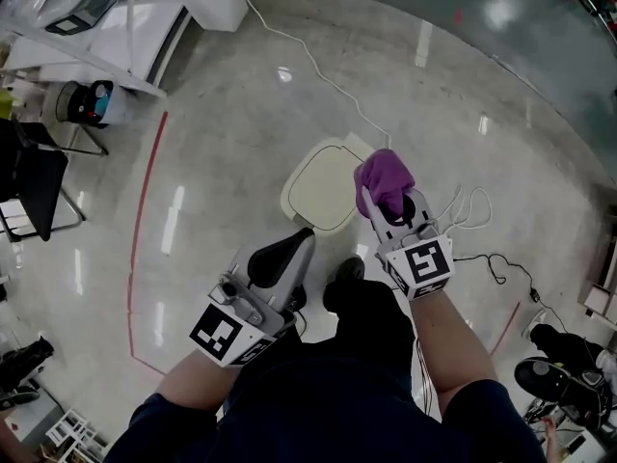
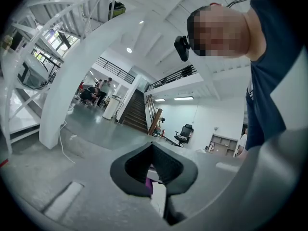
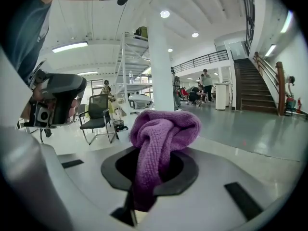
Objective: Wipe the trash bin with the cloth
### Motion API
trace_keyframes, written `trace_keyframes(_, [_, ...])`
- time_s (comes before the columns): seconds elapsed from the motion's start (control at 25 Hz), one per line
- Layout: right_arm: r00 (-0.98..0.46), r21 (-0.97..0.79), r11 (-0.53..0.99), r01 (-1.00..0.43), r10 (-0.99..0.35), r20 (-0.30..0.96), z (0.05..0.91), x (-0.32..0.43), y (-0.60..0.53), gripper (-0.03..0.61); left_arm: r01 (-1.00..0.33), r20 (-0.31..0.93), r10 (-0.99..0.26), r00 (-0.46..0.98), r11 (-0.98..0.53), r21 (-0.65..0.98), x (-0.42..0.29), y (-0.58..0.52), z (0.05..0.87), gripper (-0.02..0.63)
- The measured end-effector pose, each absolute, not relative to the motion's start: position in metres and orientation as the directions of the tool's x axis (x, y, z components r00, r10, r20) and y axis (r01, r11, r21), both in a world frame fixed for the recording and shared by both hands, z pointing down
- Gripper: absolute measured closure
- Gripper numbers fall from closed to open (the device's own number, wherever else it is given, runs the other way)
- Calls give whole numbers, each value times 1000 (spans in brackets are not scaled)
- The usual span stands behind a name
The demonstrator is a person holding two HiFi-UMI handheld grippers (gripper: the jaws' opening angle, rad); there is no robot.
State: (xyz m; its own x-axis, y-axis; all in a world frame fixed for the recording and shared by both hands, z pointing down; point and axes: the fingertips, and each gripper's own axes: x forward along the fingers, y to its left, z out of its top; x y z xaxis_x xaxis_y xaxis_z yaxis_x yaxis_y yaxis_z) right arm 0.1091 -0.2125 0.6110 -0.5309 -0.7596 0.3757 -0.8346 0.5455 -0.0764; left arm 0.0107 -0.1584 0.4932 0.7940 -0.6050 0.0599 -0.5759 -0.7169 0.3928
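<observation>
counting gives one trash bin [image 1: 323, 186], one purple cloth [image 1: 384, 181] and two hand-held grippers. the bin stands on the grey floor [image 1: 241, 114] with its cream lid closed, directly ahead of the person. both forearms reach forward side by side from the lower edge of the head view. the right gripper [image 1: 392, 204] points at the bin's right edge, its jaws clamped on the cloth, which bunches out past the tips and overlaps the lid's rim; contact with the bin cannot be confirmed. the left gripper [image 1: 297, 242] sits at the bin's near side, apart from it, jaws pressed together with nothing between them. one white cable [image 1: 318, 70] trails across the floor beyond the bin.
</observation>
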Motion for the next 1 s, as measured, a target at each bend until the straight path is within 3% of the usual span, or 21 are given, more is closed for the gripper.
trace_keyframes(0.6, [-485, 66, 594, -802, -711, 509, 792, 99, -286, 511, -608, 37, -644, 764, -699, 378, -11, -198, 622, 615])
trace_keyframes(1.0, [-375, 233, 678, -697, -621, 688, 895, 84, -334, 511, -631, 27, -678, 735, -669, 394, -34, -203, 663, 615])
